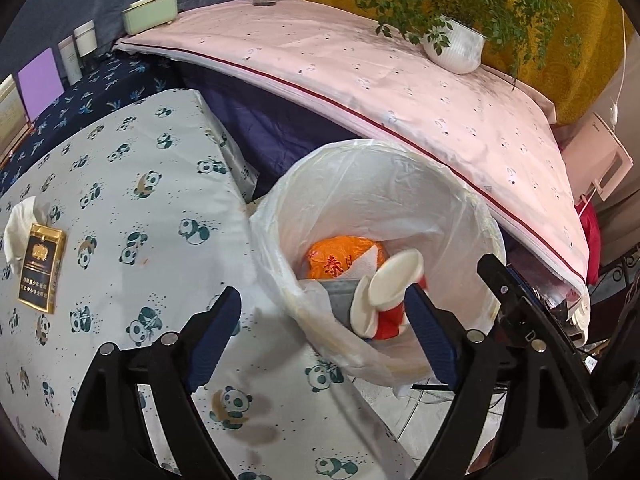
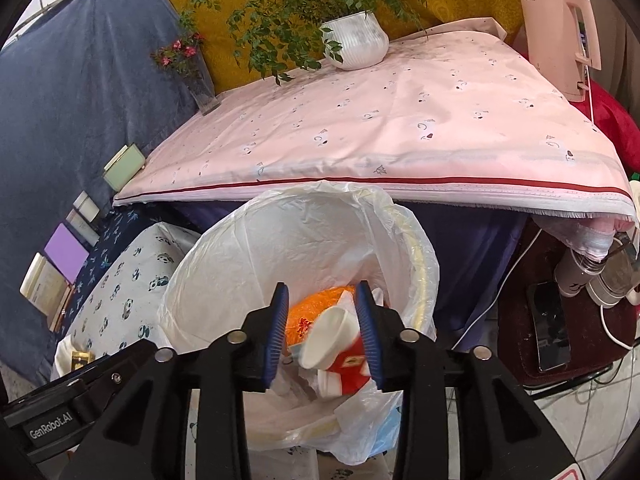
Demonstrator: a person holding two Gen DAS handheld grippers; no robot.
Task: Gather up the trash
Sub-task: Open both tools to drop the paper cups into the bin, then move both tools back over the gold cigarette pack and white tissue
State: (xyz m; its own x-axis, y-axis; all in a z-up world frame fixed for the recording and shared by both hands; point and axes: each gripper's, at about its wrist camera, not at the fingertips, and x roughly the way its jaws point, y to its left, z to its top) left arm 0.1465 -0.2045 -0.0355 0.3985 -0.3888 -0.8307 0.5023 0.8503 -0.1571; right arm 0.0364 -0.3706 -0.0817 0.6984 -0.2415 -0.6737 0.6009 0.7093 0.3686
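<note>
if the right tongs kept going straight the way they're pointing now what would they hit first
Most likely the crushed red and white paper cups lying on top of the trash in the lined bin. They sit directly between the open right tongs, with an orange bag just behind. Depth is hard to judge here.

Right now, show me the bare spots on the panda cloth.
Free: panda cloth between the cigarette pack and the trash bin, and its far end toward the navy cloth. Crowded: left edge, where a tissue lies under the pack.

The panda cloth table (image 1: 132,208) held a dark box (image 1: 40,268) (gold edges) and a white tissue (image 1: 18,224).
</note>
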